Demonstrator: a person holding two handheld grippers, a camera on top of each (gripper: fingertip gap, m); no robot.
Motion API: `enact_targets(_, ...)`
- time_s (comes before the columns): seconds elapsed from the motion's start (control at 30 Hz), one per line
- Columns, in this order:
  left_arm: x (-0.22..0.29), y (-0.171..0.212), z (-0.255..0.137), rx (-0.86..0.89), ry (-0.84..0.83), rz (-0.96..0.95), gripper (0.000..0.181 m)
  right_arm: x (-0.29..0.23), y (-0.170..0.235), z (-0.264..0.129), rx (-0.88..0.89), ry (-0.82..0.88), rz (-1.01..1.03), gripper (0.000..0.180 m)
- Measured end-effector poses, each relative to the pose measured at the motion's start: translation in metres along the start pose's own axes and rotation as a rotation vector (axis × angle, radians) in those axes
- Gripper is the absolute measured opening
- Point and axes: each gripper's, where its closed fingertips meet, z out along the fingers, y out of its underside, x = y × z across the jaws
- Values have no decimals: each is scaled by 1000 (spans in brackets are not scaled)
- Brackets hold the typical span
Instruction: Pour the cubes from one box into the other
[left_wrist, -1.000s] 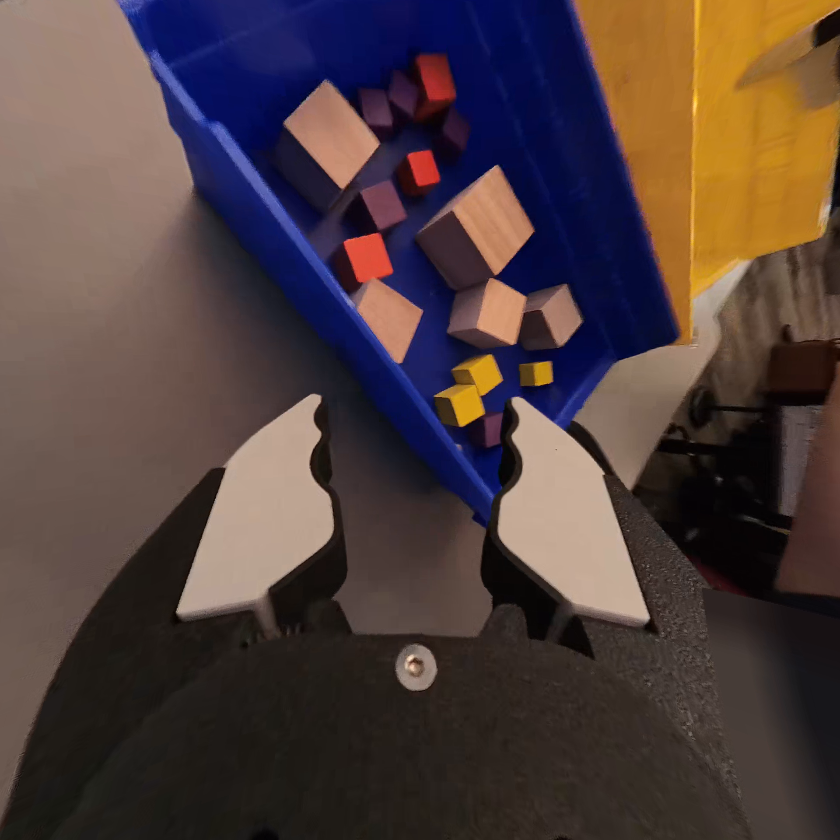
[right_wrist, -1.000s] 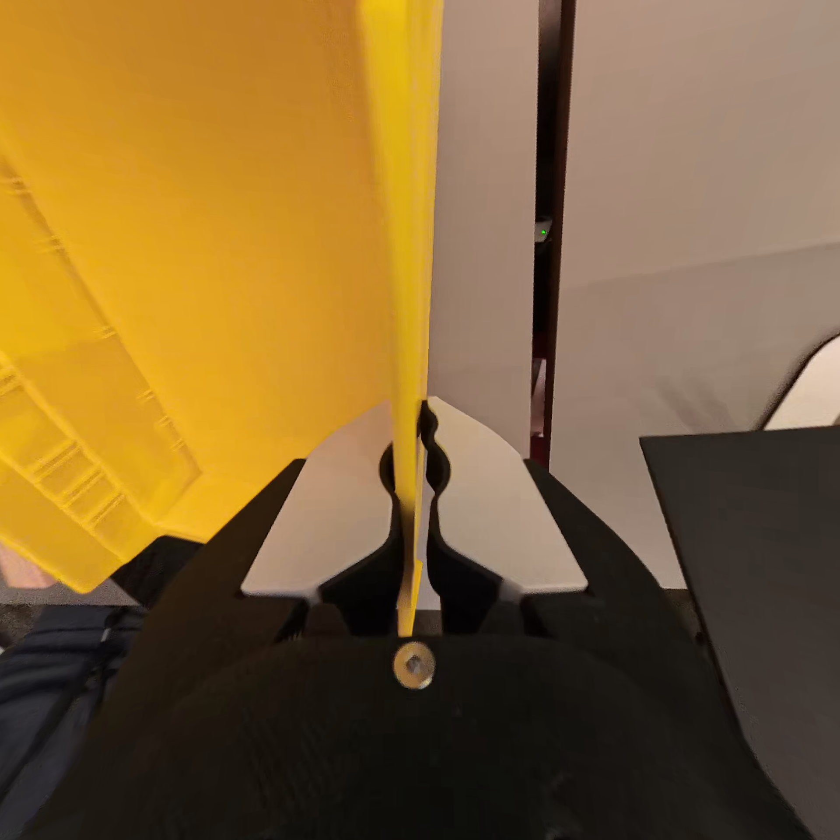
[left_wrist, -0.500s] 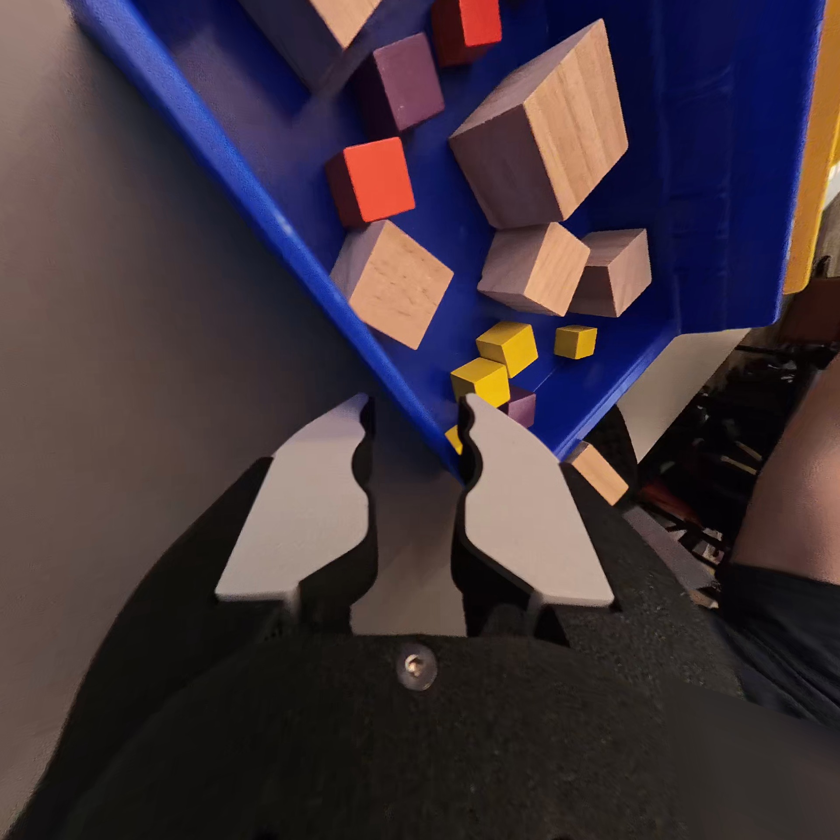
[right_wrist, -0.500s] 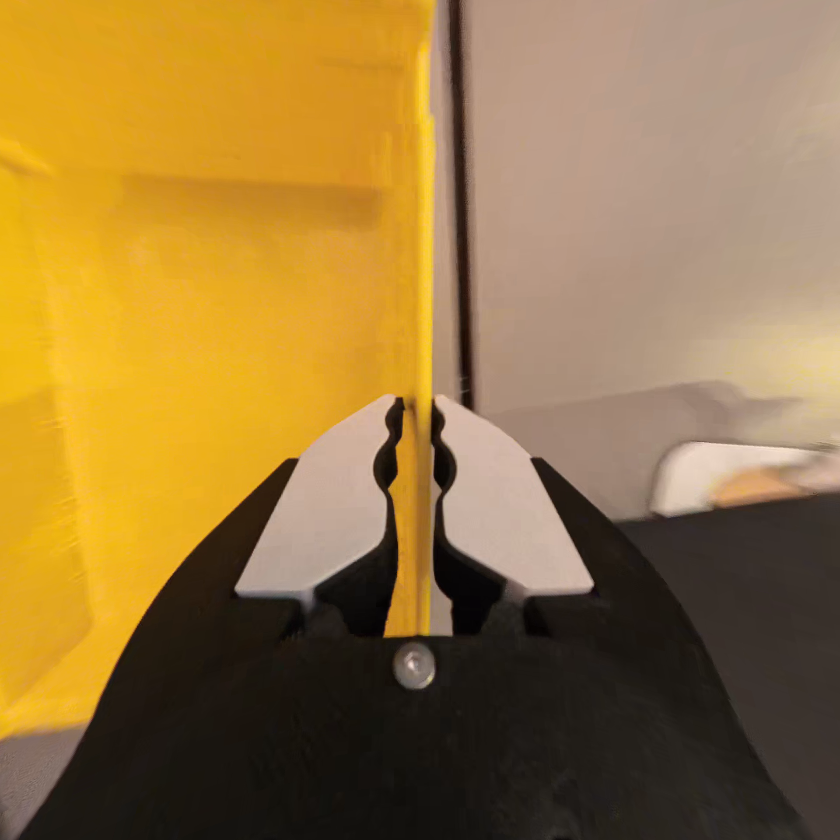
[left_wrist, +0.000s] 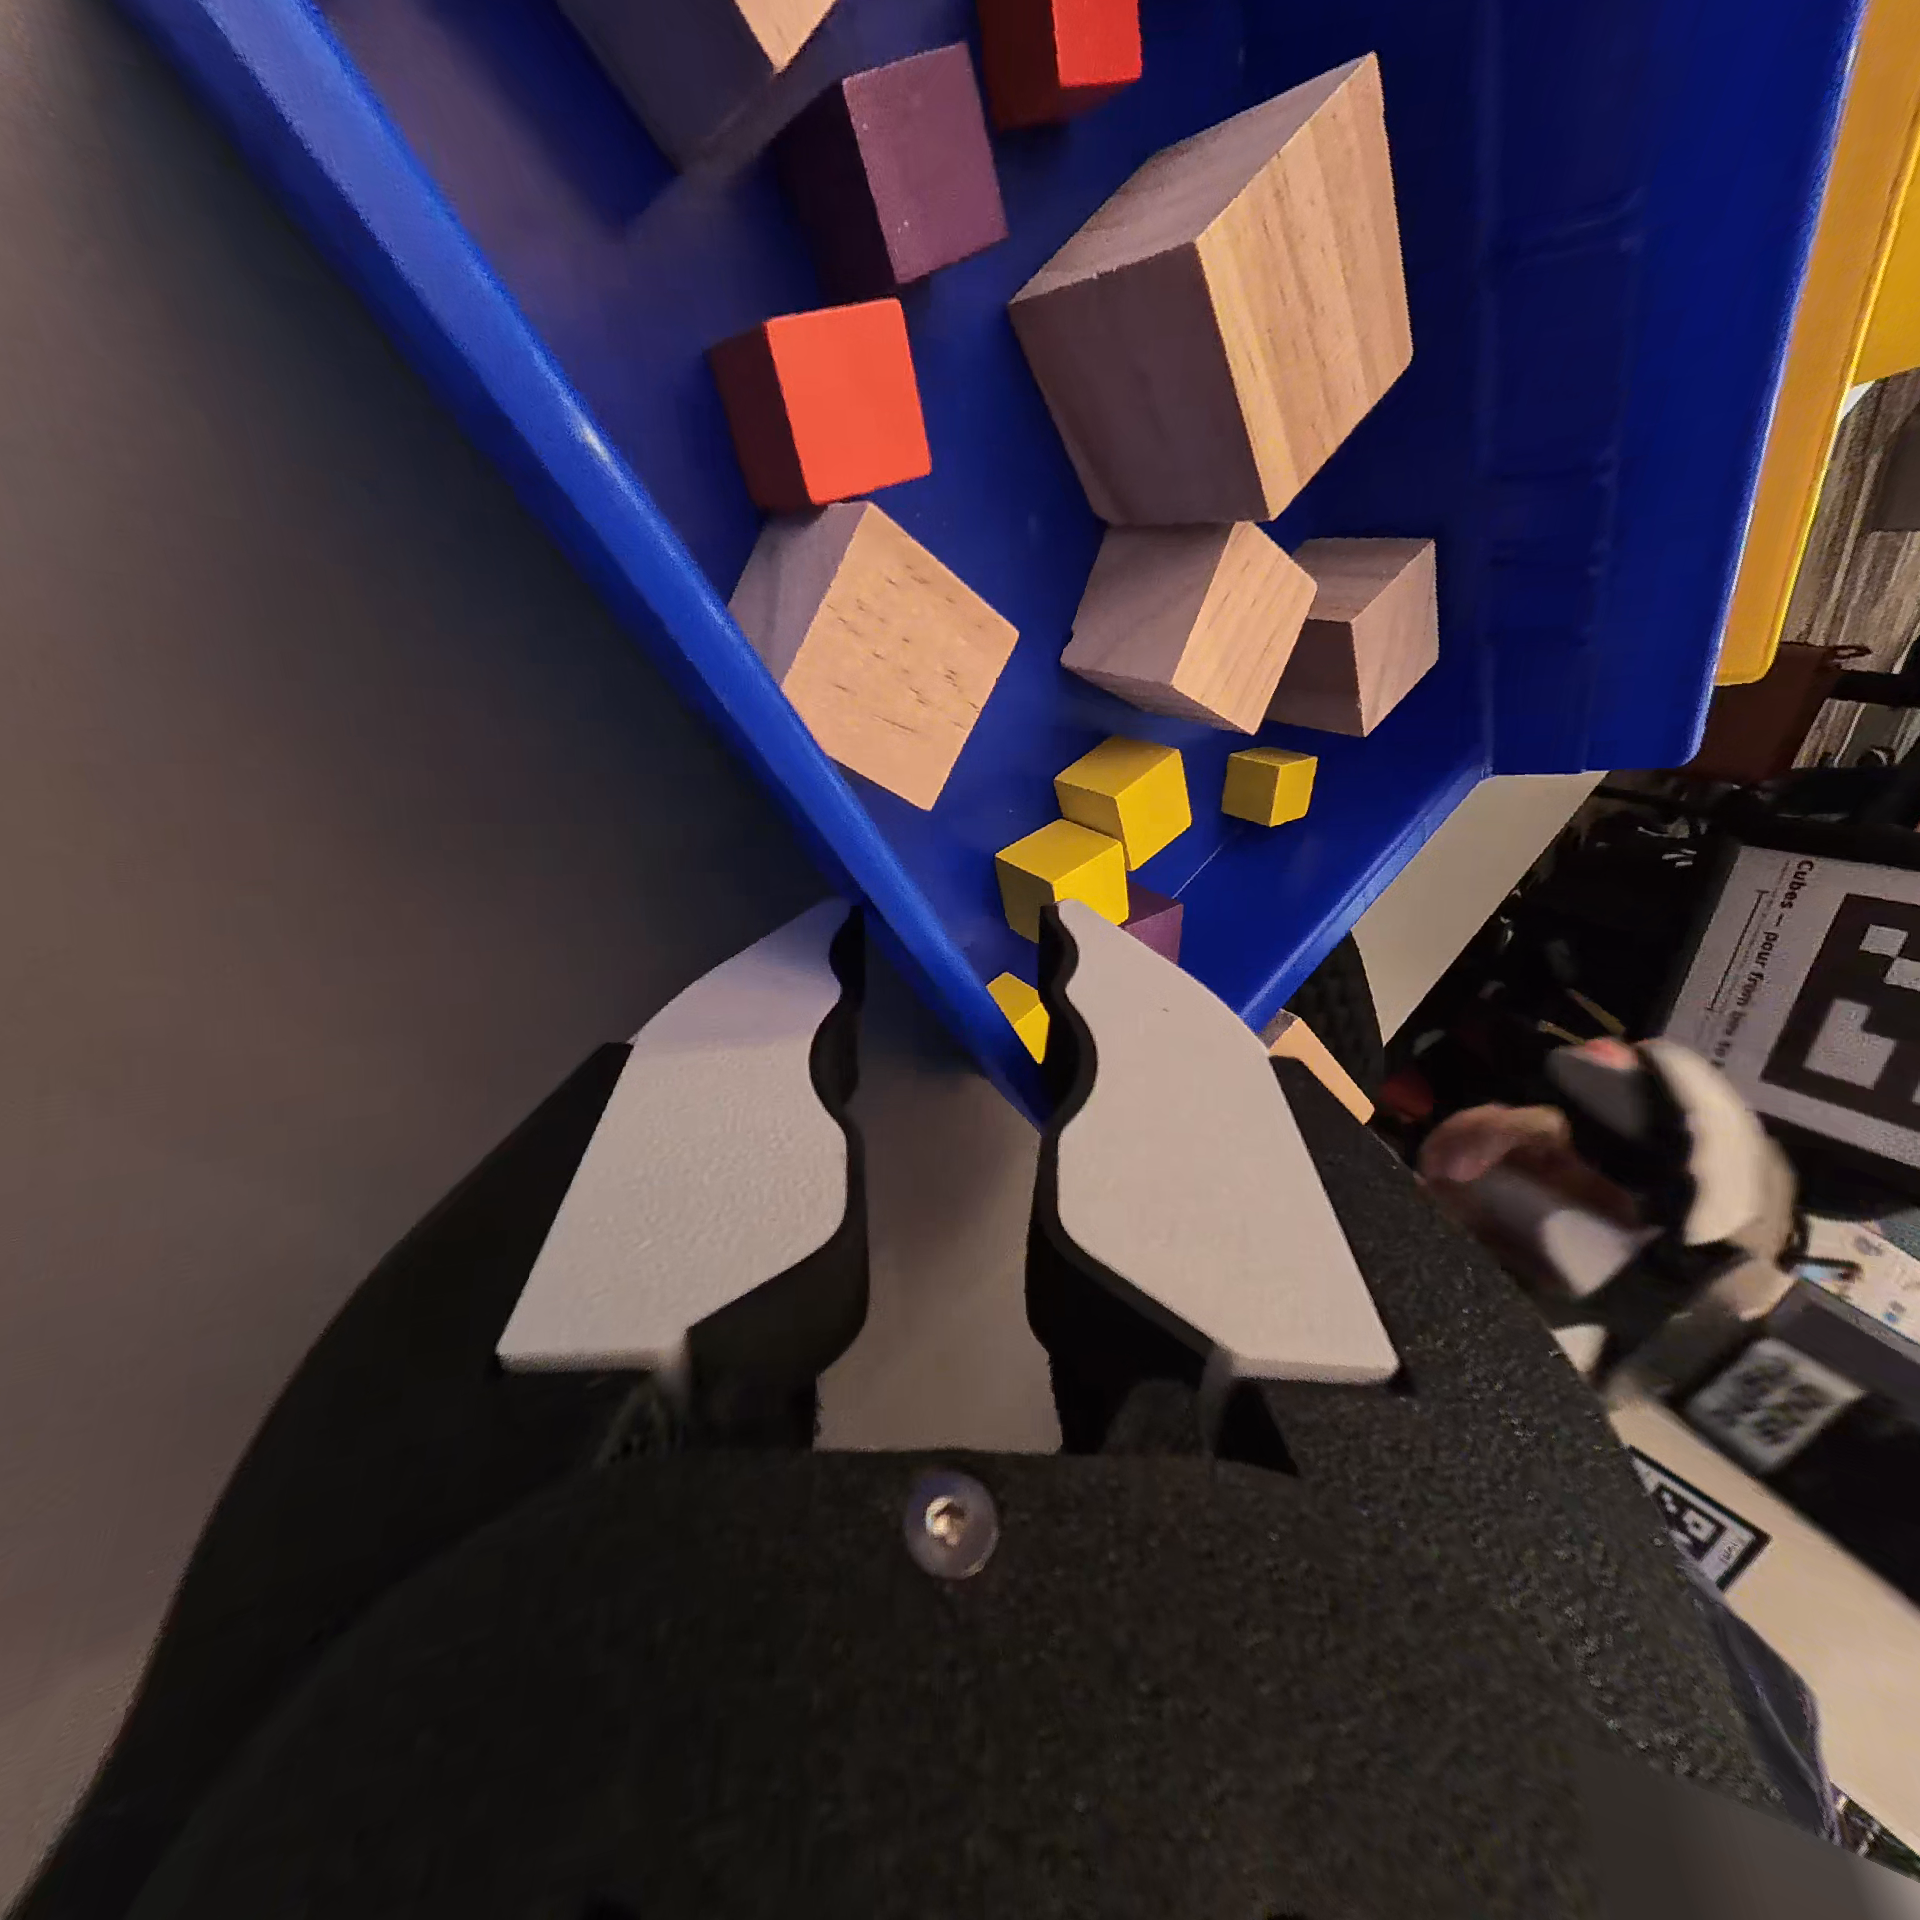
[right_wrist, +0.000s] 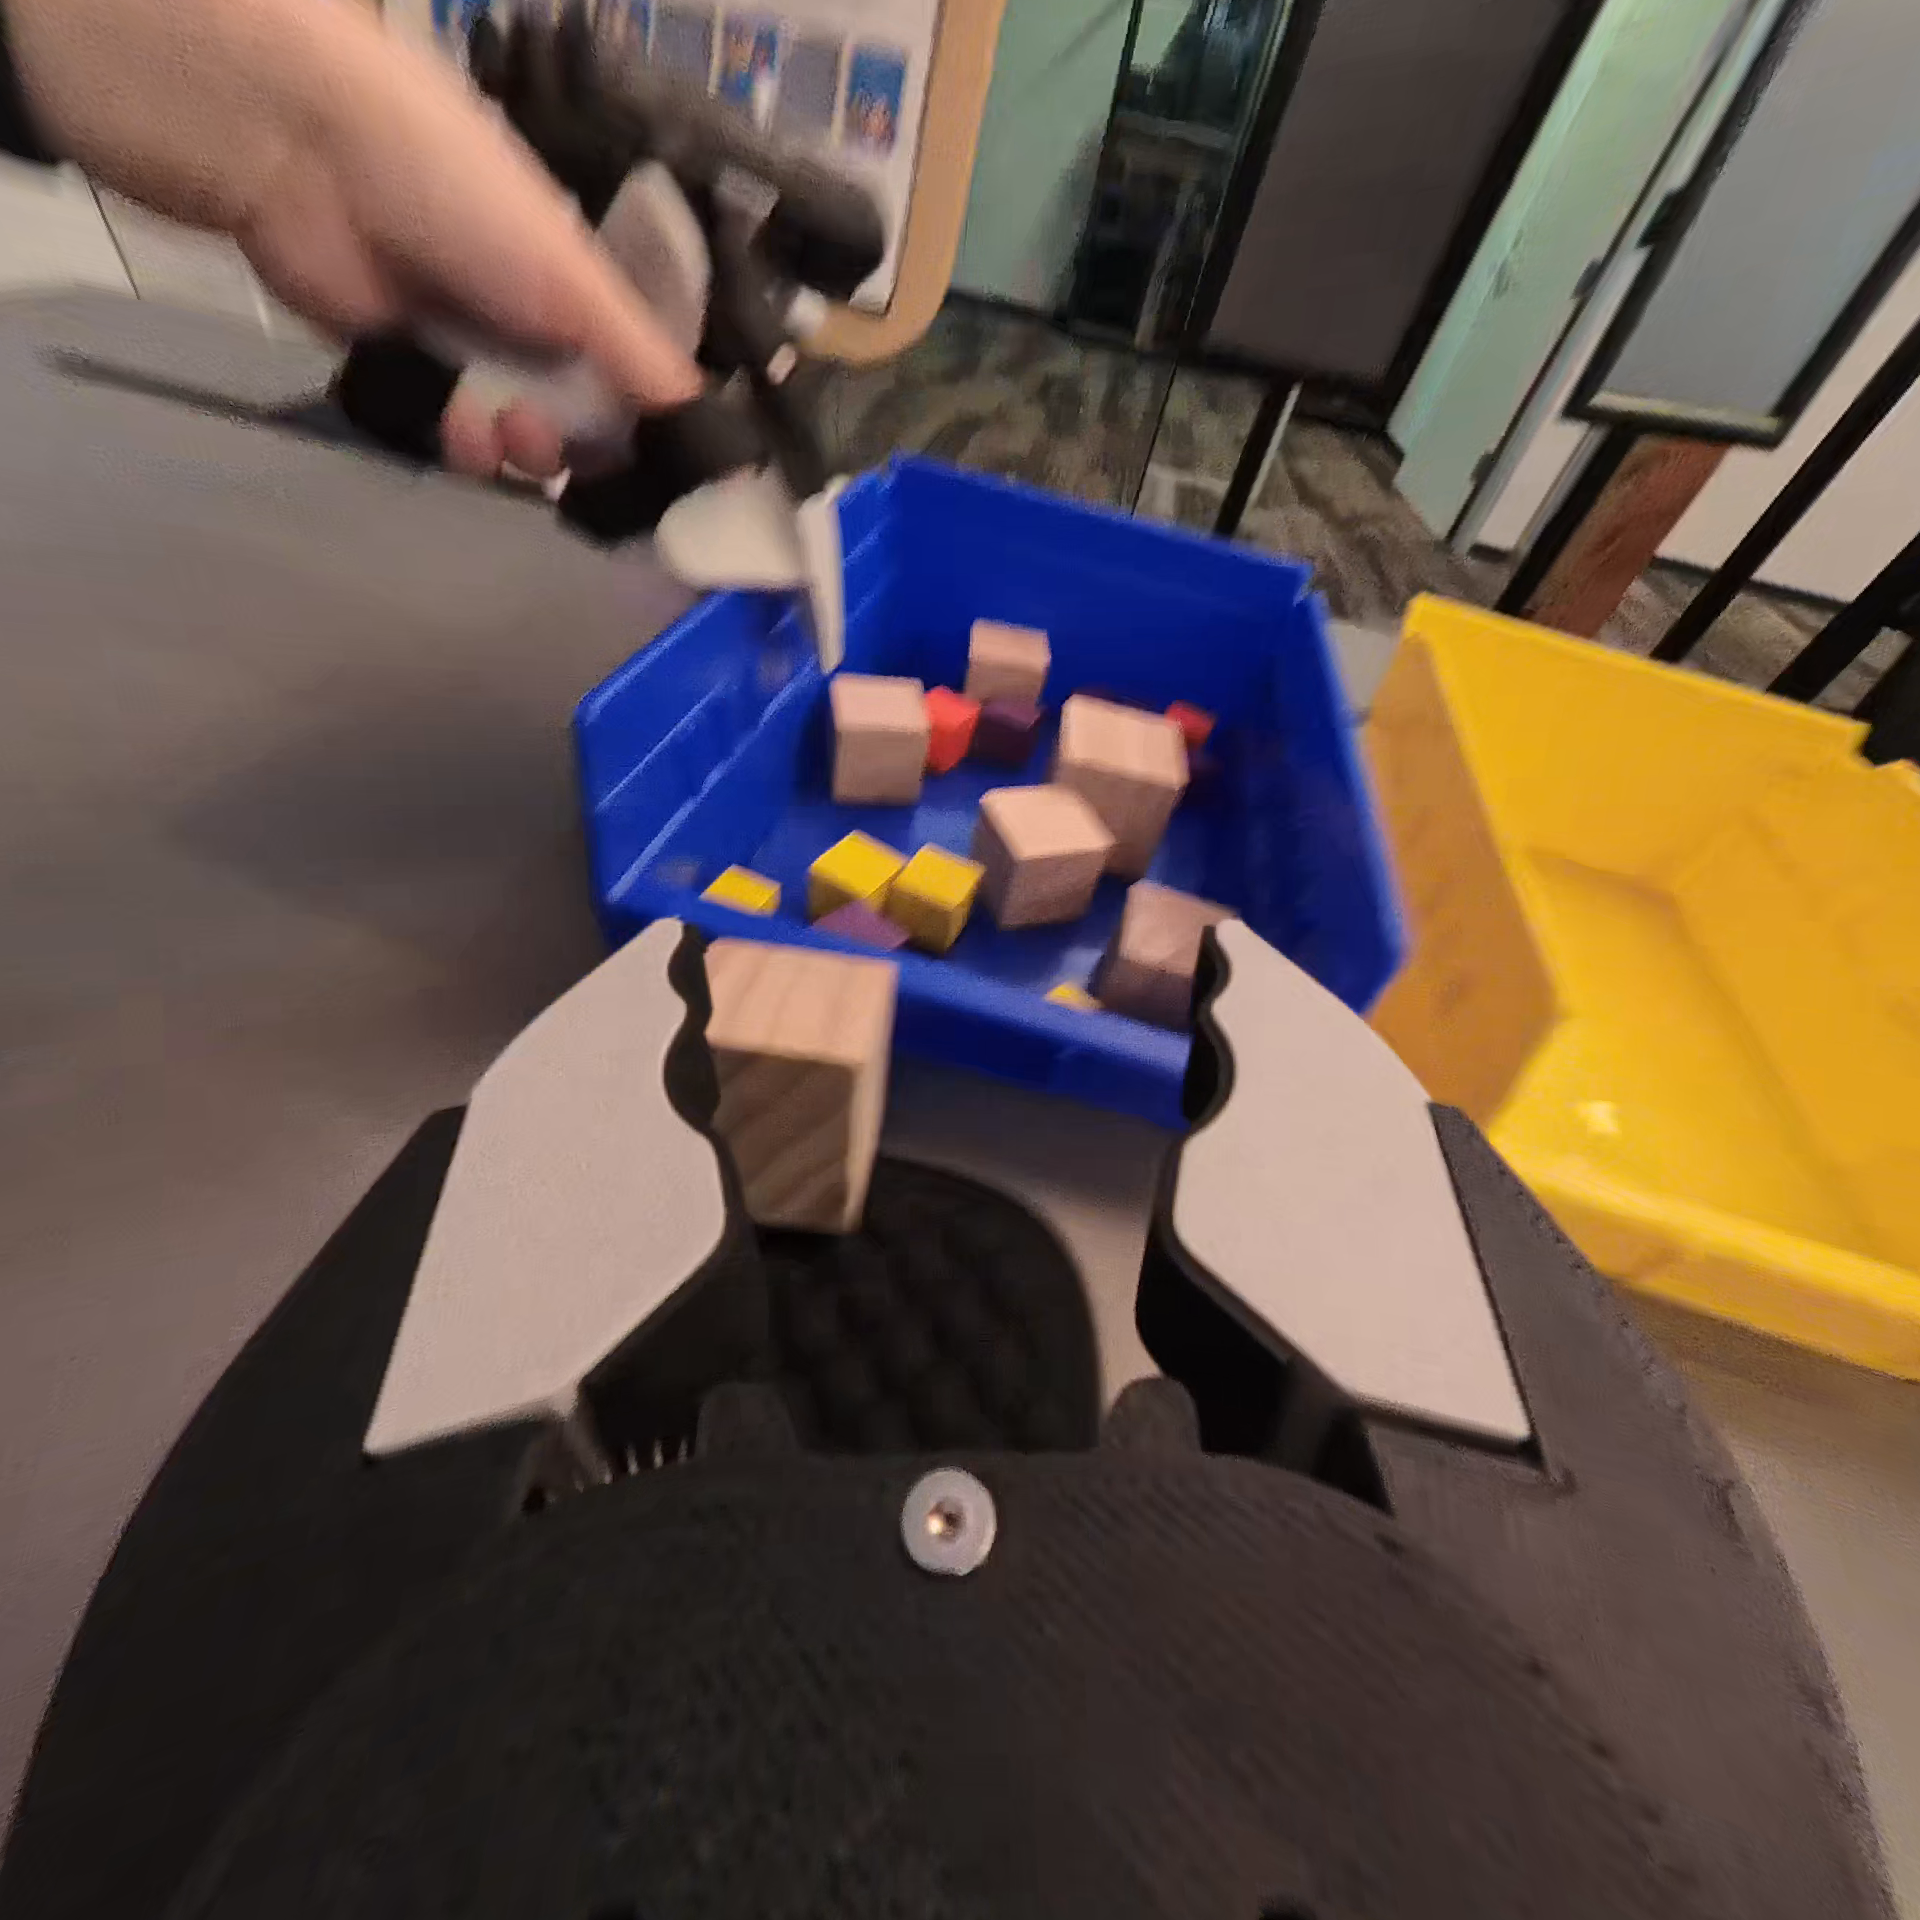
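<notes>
The blue box holds several wooden, red, purple and yellow cubes. My left gripper is shut on the box's wall at a near corner, one finger outside and one inside. The right wrist view shows that gripper, in a person's hand, at the far left corner of the blue box. My right gripper is wide open and holds nothing. A wooden cube stands on the table outside the blue box, between the fingers and beside the left one. The yellow box lies empty at the right.
The grey table spreads to the left. The left wrist view shows the loose wooden cube, the blurred right gripper in a hand and a printed sheet at the right. Black frames and floor lie beyond the boxes.
My right gripper has let go of the yellow box's wall, opened wide and swung towards the table, where the yellow box now lies. My left gripper closed on the blue box's corner and stays there.
</notes>
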Motion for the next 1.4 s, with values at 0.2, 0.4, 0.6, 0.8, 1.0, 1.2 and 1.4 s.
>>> enact_targets(0.2, 0, 0, 0, 21, 5, -4, 32, -43, 68, 31, -358, -9, -79, 69)
enact_targets(0.4, 1, 0, 0, 23, 28, 7, 33, -50, 48, 23, -306, -163, 66, 61)
enact_targets(0.6, 1, 1, 4, -16, 65, 0, 37, -10, -7, 48, -282, -222, -24, 59)
enact_targets(0.8, 5, 10, 18, -90, 127, -65, 47, -30, -9, 134, -470, -518, -21, 60)
enact_targets(1.0, -1, 7, 14, -101, 121, -81, 43, -31, 9, 168, -514, -568, -113, 60)
enact_targets(1.2, -2, 4, 14, -113, 141, -94, 42, -25, 12, 170, -505, -578, -204, 60)
enact_targets(1.4, -4, -6, 12, -86, 124, -68, 41, -21, 6, 150, -488, -603, -183, 60)
